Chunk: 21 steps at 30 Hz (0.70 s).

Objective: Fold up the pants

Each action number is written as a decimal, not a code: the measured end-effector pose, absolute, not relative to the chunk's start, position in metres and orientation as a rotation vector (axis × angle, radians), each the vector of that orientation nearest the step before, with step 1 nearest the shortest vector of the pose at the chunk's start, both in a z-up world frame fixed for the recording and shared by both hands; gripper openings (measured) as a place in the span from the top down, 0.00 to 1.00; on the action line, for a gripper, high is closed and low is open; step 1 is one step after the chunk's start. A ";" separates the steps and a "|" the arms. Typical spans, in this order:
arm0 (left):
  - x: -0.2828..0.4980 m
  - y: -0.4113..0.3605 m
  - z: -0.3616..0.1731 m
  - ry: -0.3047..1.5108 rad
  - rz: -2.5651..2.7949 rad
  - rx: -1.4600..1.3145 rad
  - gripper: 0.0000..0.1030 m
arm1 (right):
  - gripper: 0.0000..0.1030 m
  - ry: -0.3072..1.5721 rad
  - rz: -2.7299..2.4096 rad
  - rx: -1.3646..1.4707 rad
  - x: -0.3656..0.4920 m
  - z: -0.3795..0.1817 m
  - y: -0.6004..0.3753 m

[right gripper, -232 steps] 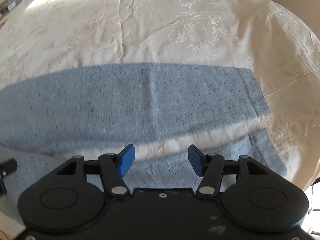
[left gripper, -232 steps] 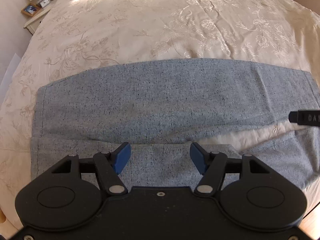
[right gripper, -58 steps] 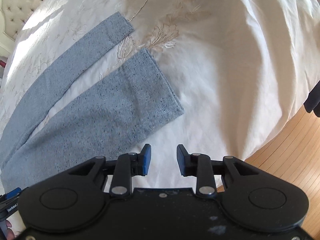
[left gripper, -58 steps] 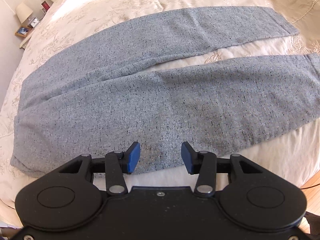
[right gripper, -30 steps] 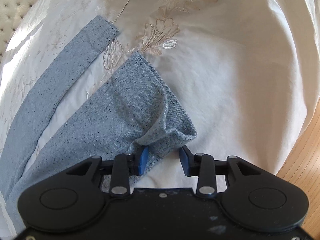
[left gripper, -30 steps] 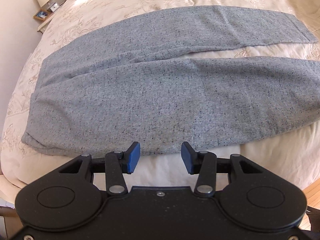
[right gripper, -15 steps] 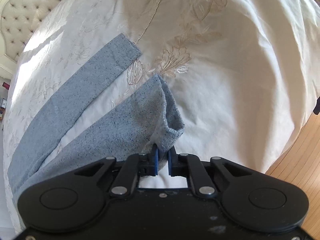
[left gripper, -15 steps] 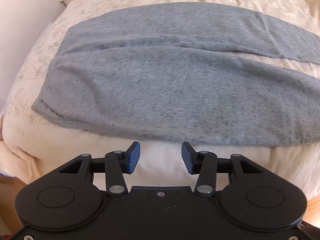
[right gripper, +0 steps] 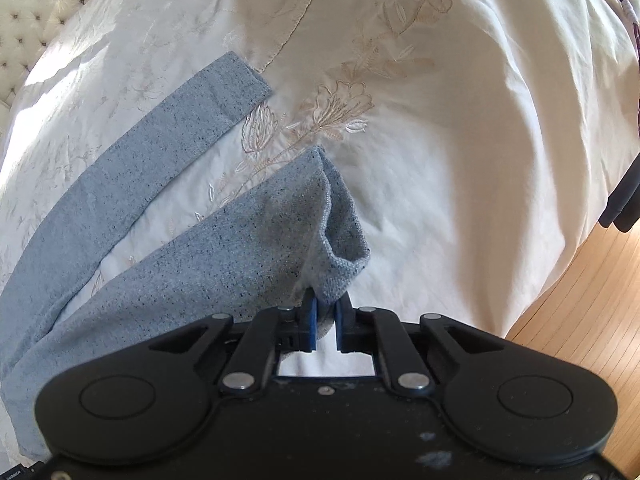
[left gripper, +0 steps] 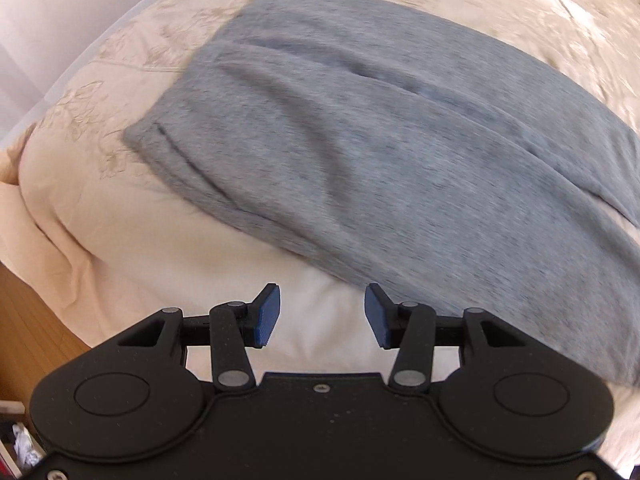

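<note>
No readable text, labels or numbers anywhere.

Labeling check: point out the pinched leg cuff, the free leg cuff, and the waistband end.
pinched leg cuff (right gripper: 340,276), right wrist view, hem above the pads
free leg cuff (right gripper: 236,84), right wrist view, flat hem
waistband end (left gripper: 168,148), left wrist view, near corner

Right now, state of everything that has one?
Grey knit pants: spread flat on cream embroidered bedspread, unfolded.
Near leg cuff: lifted, pinched.
Far leg: flat.
Right gripper: jaws just closed, shut on cuff.
Left gripper: open, empty.
</note>
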<state>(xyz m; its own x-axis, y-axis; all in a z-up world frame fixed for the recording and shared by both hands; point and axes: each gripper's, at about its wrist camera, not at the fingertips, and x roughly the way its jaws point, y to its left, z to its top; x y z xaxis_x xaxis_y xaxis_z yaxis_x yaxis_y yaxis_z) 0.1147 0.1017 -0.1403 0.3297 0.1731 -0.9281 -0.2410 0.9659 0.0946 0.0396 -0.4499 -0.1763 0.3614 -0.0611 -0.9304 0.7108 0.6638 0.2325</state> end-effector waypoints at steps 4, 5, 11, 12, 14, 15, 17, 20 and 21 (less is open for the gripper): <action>0.130 0.137 -0.149 1.219 0.308 -0.123 0.46 | 0.91 1.094 -0.578 0.690 0.043 -0.170 -0.445; 0.134 0.145 -0.151 1.225 0.315 -0.142 0.46 | 0.91 1.093 -0.585 0.690 0.043 -0.169 -0.444; 0.149 0.181 -0.151 1.176 0.325 -0.259 0.46 | 0.91 1.088 -0.641 0.679 0.049 -0.163 -0.434; 0.152 0.184 -0.152 1.171 0.321 -0.268 0.46 | 0.91 1.089 -0.651 0.674 0.051 -0.163 -0.432; 0.160 0.191 -0.156 1.179 0.317 -0.276 0.46 | 0.91 1.090 -0.668 0.671 0.053 -0.162 -0.428; 0.163 0.193 -0.160 1.189 0.318 -0.279 0.46 | 0.91 1.090 -0.675 0.667 0.054 -0.161 -0.426; 0.170 0.198 -0.169 1.210 0.312 -0.289 0.44 | 0.91 1.094 -0.685 0.653 0.058 -0.161 -0.422; 0.179 0.206 -0.189 1.253 0.314 -0.312 0.37 | 0.91 1.099 -0.700 0.640 0.063 -0.160 -0.415; 0.181 0.209 -0.195 1.260 0.311 -0.329 0.37 | 0.91 1.099 -0.705 0.638 0.064 -0.160 -0.414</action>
